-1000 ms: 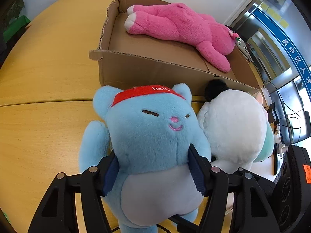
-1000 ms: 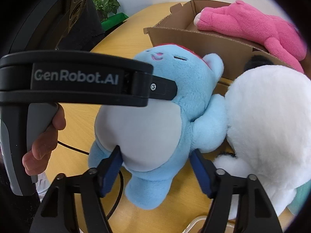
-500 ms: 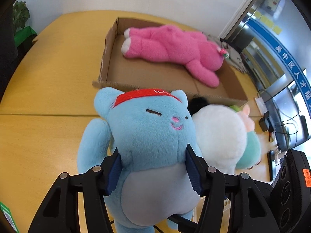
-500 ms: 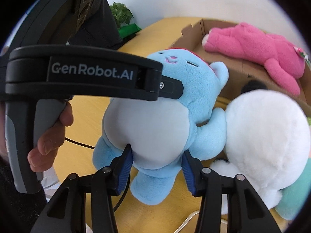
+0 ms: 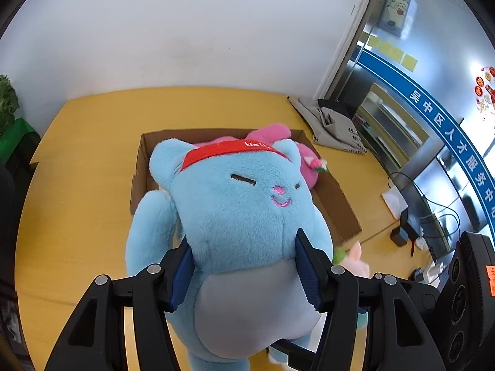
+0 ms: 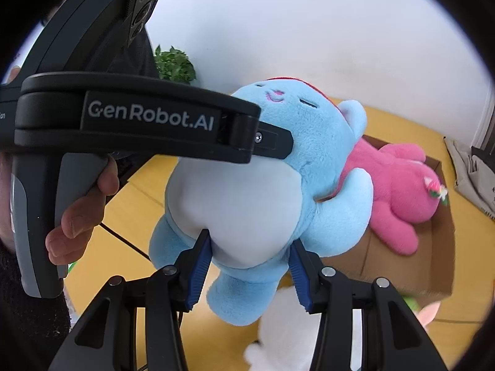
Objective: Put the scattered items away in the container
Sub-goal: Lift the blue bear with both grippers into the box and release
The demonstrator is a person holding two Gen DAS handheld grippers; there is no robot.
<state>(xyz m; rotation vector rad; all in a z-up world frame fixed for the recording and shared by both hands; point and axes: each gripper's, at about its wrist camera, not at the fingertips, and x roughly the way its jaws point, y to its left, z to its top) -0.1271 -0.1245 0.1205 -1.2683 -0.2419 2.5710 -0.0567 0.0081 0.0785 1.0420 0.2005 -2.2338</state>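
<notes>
Clamping the blue plush cat (image 5: 241, 204) at its neck, the left gripper (image 5: 244, 266) holds it mid-frame, raised over the cardboard box (image 5: 337, 204). The right gripper (image 6: 249, 266) pinches its belly. A pink plush (image 6: 399, 185) lies inside the box.

A black left gripper (image 5: 244, 266) with blue ribbed finger pads (image 5: 306, 270) presses in on both sides of a blue plush toy (image 5: 235, 207), while the black right gripper (image 6: 249, 262) pinches the toy's lower belly. A bare hand (image 6: 82, 207) wraps the left gripper's grey handle.
</notes>
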